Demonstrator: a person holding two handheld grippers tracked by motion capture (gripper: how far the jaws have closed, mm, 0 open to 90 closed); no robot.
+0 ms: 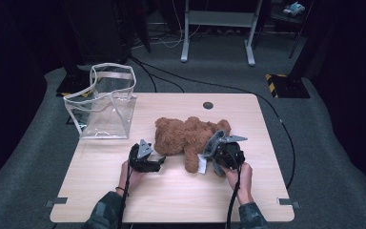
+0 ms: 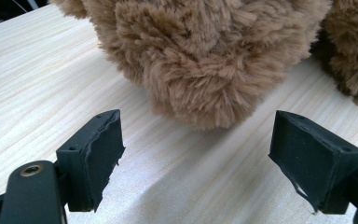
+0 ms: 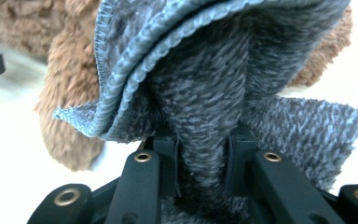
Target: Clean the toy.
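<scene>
in the high view, a brown teddy bear (image 1: 188, 137) lay on its side near the middle of the wooden table (image 1: 171, 200), with a clear plastic bag (image 1: 102, 107) standing at the table's far left corner. the left gripper (image 1: 159, 161) sat just beside the bear's near left edge, its jaws pointing toward the fur. the right gripper (image 1: 214, 152) was at the bear's near right side, with a grey cloth (image 1: 214, 143) bunched at its tip against the bear.

in the left gripper view, the left gripper (image 2: 196, 154) stood wide open, nothing between the two black pads (image 2: 98, 154); the teddy bear (image 2: 200, 56) rested on the table just beyond them, not touching.

in the right gripper view, the right gripper (image 3: 203, 161) was clamped tight on a pinched fold of the grey cloth (image 3: 205, 93), which fanned out above the jaws. the teddy bear (image 3: 74, 93) lay right behind the cloth.
</scene>
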